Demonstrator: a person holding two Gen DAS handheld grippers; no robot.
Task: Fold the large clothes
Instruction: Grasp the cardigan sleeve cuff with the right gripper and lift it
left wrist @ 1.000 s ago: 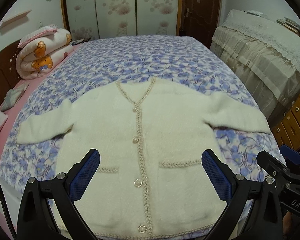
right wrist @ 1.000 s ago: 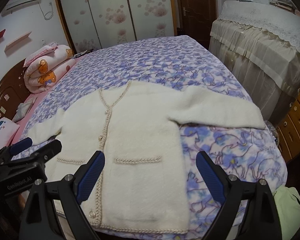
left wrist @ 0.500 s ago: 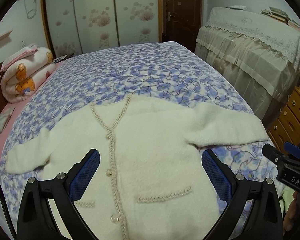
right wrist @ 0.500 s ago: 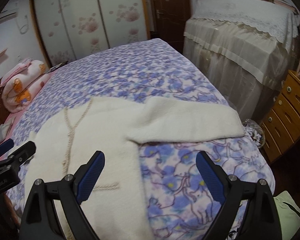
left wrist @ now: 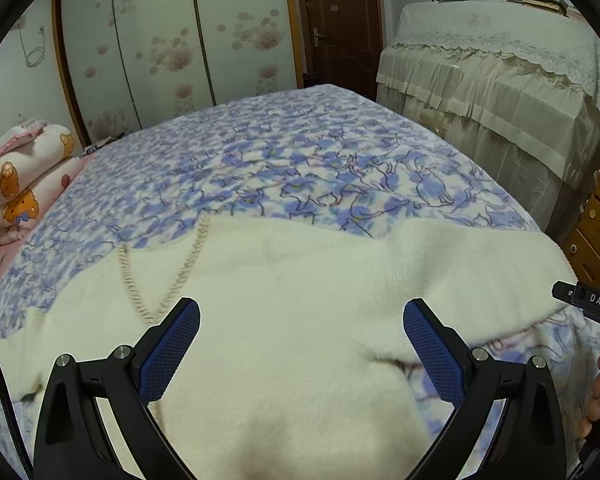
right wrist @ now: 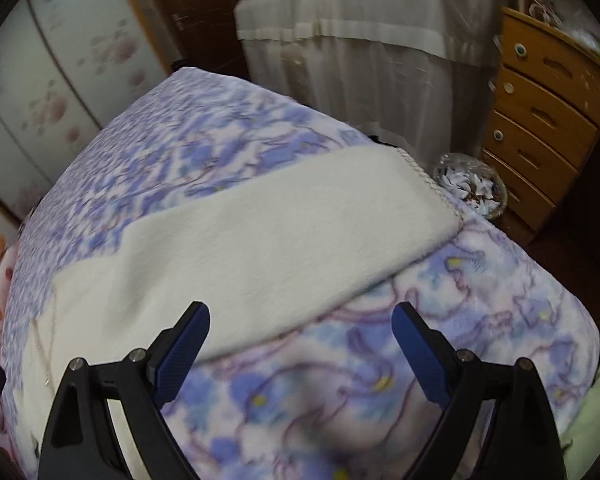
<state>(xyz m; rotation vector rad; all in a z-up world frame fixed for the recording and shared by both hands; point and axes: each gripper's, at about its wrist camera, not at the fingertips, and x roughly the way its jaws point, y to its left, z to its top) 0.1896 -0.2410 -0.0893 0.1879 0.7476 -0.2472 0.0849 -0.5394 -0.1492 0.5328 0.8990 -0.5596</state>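
- The cream cardigan point(left wrist: 300, 320) is lying flat on the bed point(left wrist: 300, 168), on top of the blue-and-white floral blanket, with its braided V-neck trim point(left wrist: 160, 276) showing toward the left in the left wrist view.
- One sleeve point(right wrist: 280, 232) is stretched straight out toward the bed's edge, cuff end near the wooden drawers point(right wrist: 540, 120). That view is pretty blurry tbh.
- The left hand-held gripper point(left wrist: 300, 344) has its blue pads spread wide, nothing between them, hanging over the cardigan's upper body.
- The right hand-held gripper point(right wrist: 300, 348) is spread wide too, empty, sitting over the lower edge of the sleeve and the blanket just beside it.
- Can't really tell if either one is touching the fabric.
- Rolled-up bear-print quilt point(left wrist: 20, 184) sits at the far left of the bed.
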